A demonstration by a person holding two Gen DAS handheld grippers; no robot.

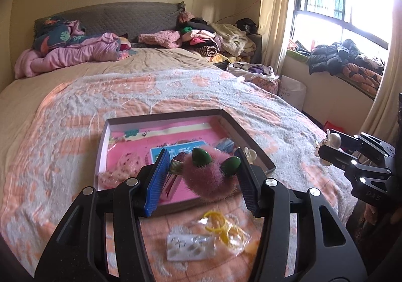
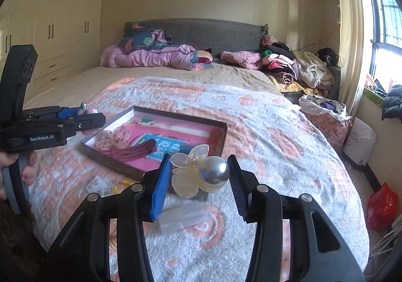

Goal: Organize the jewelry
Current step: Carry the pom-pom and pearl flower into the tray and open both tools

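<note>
Bed [image 1: 75, 106] — shallow box [image 1: 251, 138], earring card [image 1: 191, 245]

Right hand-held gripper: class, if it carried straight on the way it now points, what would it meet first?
Probably the shallow box on the bedspread. The right hand-held gripper, shut on a flower hair claw, aims down towards its near corner, though depth is unclear.

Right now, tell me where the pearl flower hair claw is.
The pearl flower hair claw is clamped in the right gripper, held above the blanket just past the near right corner of the tray.
</note>
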